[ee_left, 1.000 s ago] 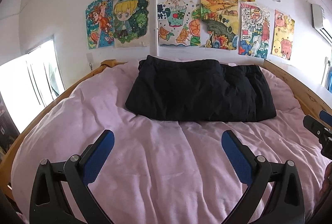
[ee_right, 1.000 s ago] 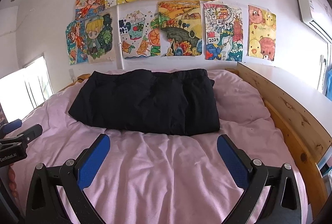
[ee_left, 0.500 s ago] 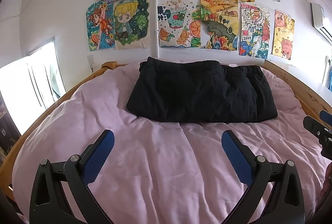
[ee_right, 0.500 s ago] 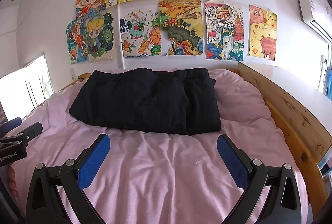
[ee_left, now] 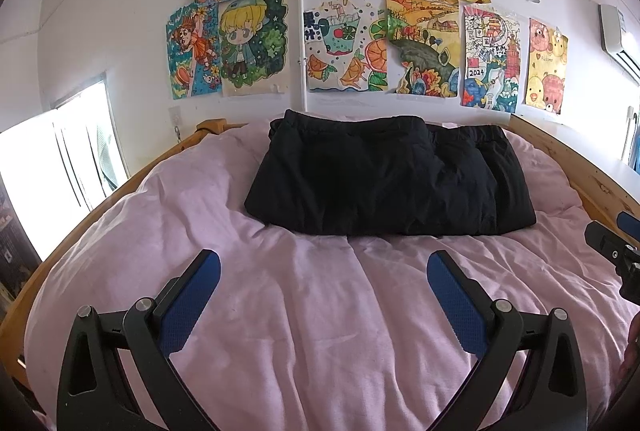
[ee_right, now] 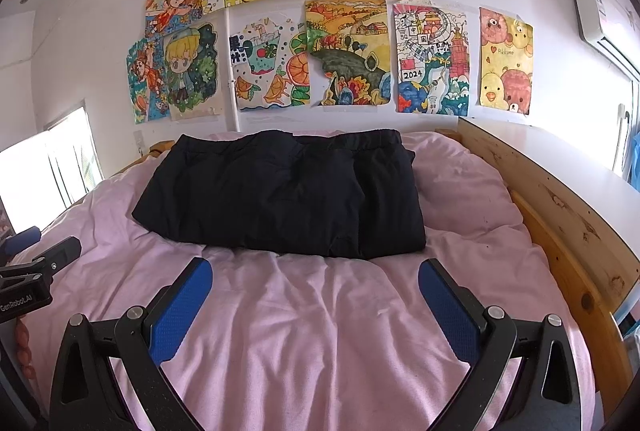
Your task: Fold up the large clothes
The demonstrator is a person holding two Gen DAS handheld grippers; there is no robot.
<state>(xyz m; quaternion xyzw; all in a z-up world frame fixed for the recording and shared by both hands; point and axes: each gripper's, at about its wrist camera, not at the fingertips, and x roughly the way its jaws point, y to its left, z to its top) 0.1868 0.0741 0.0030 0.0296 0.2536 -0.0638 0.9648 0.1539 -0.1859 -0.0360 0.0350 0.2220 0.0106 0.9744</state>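
Observation:
A black garment (ee_left: 388, 175) lies folded into a thick rectangle at the far end of the bed, on the pink duvet (ee_left: 320, 311); it also shows in the right wrist view (ee_right: 284, 195). My left gripper (ee_left: 324, 263) is open and empty, held above the duvet well short of the garment. My right gripper (ee_right: 316, 271) is open and empty too, just in front of the garment's near edge. Each gripper shows at the edge of the other's view: the right one (ee_left: 616, 247) and the left one (ee_right: 32, 263).
The bed has a wooden frame (ee_right: 560, 207) along the right side and a rail (ee_left: 100, 215) on the left. Several drawings (ee_left: 360, 31) hang on the white wall behind. A bright window (ee_left: 60, 159) is at left, an air conditioner (ee_right: 600, 19) at upper right.
Both views have tipped down very slightly, so the garment sits a little higher in frame. The garment has not moved and both grippers stay open.

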